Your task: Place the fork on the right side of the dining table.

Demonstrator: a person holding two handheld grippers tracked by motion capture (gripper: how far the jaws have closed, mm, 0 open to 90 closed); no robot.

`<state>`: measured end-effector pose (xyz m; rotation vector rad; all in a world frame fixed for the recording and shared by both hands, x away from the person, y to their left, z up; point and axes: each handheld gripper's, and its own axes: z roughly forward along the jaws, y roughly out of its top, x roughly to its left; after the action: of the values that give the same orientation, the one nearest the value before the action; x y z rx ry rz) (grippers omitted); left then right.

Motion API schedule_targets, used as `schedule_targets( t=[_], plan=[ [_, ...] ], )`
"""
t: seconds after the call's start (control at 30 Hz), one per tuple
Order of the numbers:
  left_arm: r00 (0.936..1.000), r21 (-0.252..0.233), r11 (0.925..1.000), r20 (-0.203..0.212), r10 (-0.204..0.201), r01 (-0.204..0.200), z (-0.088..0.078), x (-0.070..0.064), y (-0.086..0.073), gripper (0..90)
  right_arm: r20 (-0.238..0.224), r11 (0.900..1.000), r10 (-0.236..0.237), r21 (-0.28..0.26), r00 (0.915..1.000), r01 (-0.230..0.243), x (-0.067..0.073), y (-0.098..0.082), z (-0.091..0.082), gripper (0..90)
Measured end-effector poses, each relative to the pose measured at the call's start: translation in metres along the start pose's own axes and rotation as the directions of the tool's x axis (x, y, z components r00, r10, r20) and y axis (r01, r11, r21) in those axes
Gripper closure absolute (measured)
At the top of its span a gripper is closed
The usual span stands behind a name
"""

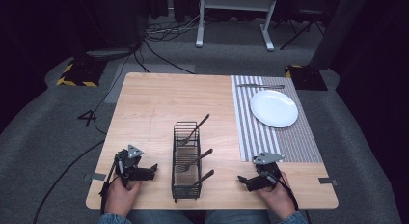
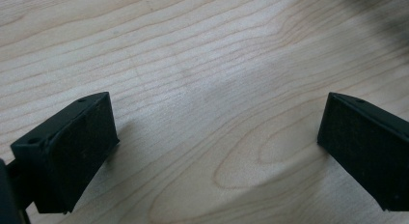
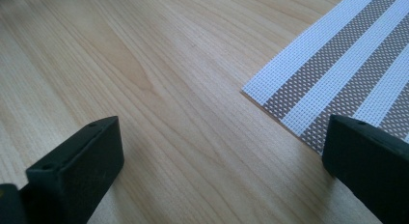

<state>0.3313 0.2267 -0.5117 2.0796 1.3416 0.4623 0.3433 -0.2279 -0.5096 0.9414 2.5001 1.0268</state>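
A black wire basket (image 1: pixel 187 161) stands near the table's front middle and holds three pieces of cutlery with dark handles sticking out to the right. My left gripper (image 1: pixel 153 170) rests low at the front left, held by a hand, its tip toward the basket. Its jaws stand wide apart over bare wood (image 2: pixel 212 137) with nothing between them. My right gripper (image 1: pixel 241 179) sits at the front right, also hand-held, pointing left at the basket. Its jaws are open and empty, with the corner of the striped placemat (image 3: pixel 337 69) just ahead.
A white plate (image 1: pixel 273 107) lies on the striped placemat (image 1: pixel 289 137) at the right. A knife (image 1: pixel 260 85) lies at the mat's far edge. The wooden table (image 1: pixel 154 108) stands on grey carpet, with cables and stand legs beyond its far edge.
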Motion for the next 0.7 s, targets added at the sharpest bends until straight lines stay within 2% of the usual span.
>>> schedule_targets(
  t=[0.27, 0.3, 0.37, 0.4, 0.43, 0.5, 0.53, 0.6, 0.7],
  plan=[
    [1.0, 0.001, 1.0, 0.002, 0.004, -0.004, 0.001, 0.0, 0.002, 0.2, 0.012, 1.0, 0.014, -0.003, 0.9998, -0.014, 0.002, 0.0, 0.0, 2.7],
    [1.0, 0.001, 1.0, 0.003, 0.004, -0.004, 0.001, 0.0, 0.002, 0.2, 0.014, 1.0, 0.018, -0.014, 0.9997, -0.018, 0.004, -0.001, -0.003, 11.2],
    [1.0, 0.001, 1.0, 0.003, 0.004, -0.004, 0.001, 0.0, 0.002, 0.2, 0.009, 1.0, 0.016, -0.011, 0.9998, -0.016, 0.005, 0.001, -0.005, 20.2],
    [1.0, 0.001, 1.0, 0.003, 0.004, -0.004, 0.001, 0.0, 0.002, 0.2, 0.009, 1.0, 0.016, -0.011, 0.9998, -0.016, 0.005, 0.001, -0.005, 20.2],
    [1.0, 0.002, 1.0, 0.002, 0.004, -0.004, 0.001, 0.0, 0.002, 0.3, -0.013, 1.0, 0.011, 0.027, 0.9999, -0.011, 0.005, 0.007, -0.007, 30.2],
    [1.0, 0.001, 1.0, 0.002, 0.004, -0.004, 0.001, 0.0, 0.002, 0.4, -0.045, 0.999, 0.033, 0.042, 0.9984, -0.031, 0.003, 0.014, -0.009, 32.9],
    [1.0, 0.001, 1.0, 0.002, 0.005, -0.005, 0.001, 0.0, 0.002, 0.4, -0.045, 0.999, 0.033, 0.042, 0.9984, -0.031, 0.003, 0.014, -0.009, 32.9],
    [1.0, 0.001, 1.0, 0.001, 0.008, -0.008, 0.001, 0.0, 0.002, 0.6, -0.087, 0.998, 0.04, 0.05, 0.9955, -0.035, 0.001, 0.027, -0.016, 36.2],
    [1.0, 0.002, 1.0, 0.0, 0.008, -0.008, 0.001, 0.0, 0.002, 0.6, -0.102, 0.999, 0.04, 0.041, 0.994, -0.036, -0.001, 0.044, -0.025, 37.5]
  ],
)
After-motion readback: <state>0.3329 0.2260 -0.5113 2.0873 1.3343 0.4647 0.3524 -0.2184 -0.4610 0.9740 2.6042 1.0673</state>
